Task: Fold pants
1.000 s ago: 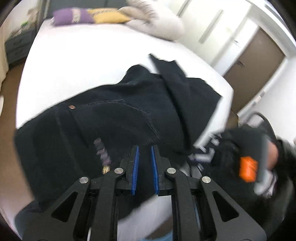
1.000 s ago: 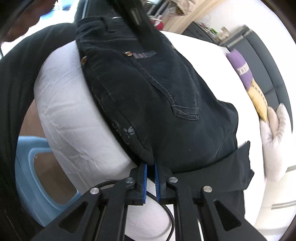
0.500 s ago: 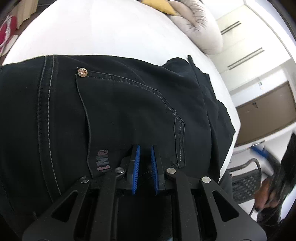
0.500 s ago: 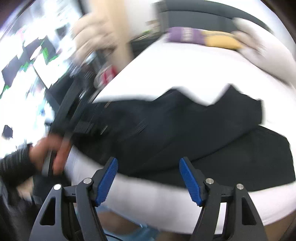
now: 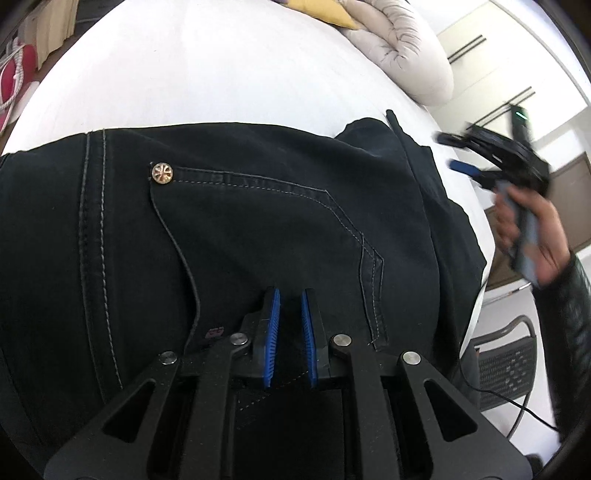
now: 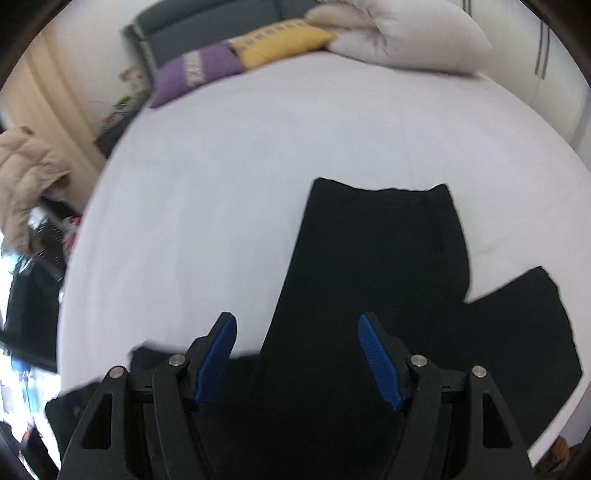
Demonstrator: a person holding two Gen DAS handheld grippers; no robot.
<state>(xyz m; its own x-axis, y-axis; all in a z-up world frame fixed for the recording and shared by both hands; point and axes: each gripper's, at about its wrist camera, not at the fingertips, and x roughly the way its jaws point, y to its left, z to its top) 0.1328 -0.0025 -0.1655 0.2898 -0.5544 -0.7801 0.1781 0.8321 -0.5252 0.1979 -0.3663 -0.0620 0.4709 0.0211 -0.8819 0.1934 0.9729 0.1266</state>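
Observation:
Black denim pants (image 5: 258, 229) lie on a white bed (image 5: 221, 74), back pocket with a brass rivet facing up. My left gripper (image 5: 290, 295) is shut on the waist area of the pants near the pocket, its blue pads close together with cloth between them. My right gripper (image 6: 297, 321) is open and empty above the legs of the pants (image 6: 369, 277), which stretch away across the bed (image 6: 295, 129). It also shows in the left wrist view (image 5: 491, 158) at the right, held by a hand above the far leg edge.
A grey-white folded duvet (image 6: 399, 33), a yellow pillow (image 6: 284, 40) and a purple pillow (image 6: 199, 70) lie at the head of the bed. A beige jacket (image 6: 26, 177) hangs at the left. A chair (image 5: 506, 365) stands by the bed's right edge.
My right gripper has let go of the pants, opened, and swung round to above the legs. My left gripper has stayed shut on the pants and lowered close over the pocket.

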